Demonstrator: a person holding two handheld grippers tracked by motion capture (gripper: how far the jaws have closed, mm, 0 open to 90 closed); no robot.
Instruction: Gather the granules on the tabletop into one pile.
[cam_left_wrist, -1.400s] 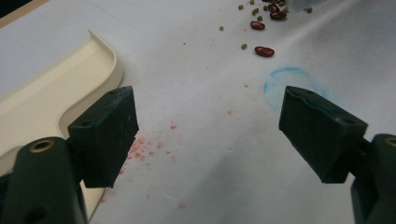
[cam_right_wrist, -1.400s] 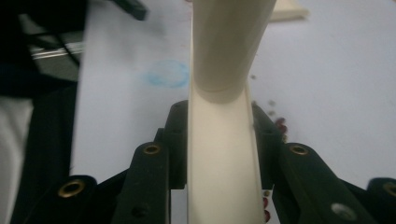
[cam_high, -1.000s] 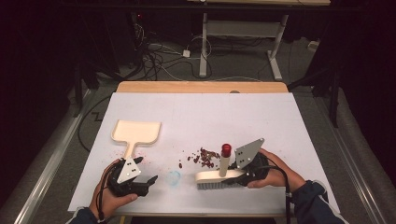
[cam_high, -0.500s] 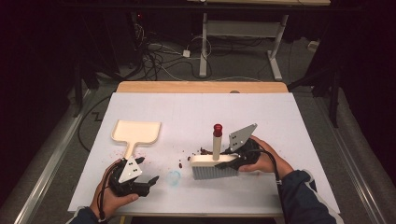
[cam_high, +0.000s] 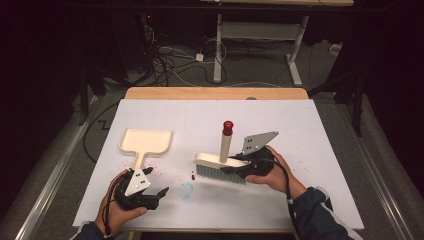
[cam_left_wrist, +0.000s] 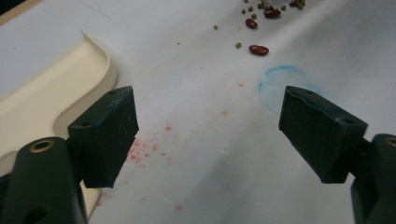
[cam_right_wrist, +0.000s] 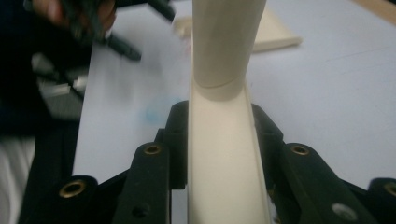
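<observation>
- Right gripper grips the brush by its cream back; in the right gripper view the jaws clamp both sides of the back, pads pressed on it.
- Brush sits near the middle of the tabletop, a bit toward the near edge, bristles down & on or just above the surface — can't tell which. Handle stands up, slightly tilted, w/ a red tip on top.
- Left gripper is by the near-left corner, held in the left hand; jaws wide apart, nothing between them. In the left gripper view the pads hover over bare white surface.
- Dustpan lies flat toward the left edge, handle pointing to the near edge, just beyond the left gripper, not touching it. Its rim shows beside the left jaw.
- Beans, red & small greenish, scattered betw. the two grippers, near the brush's left end; one dark bean lies just in front of the bristles.
- Faint blue ring mark on the surface, right of the left gripper; reddish specks around.
- Right hand wraps the gripper body; grey plate on top.
</observation>
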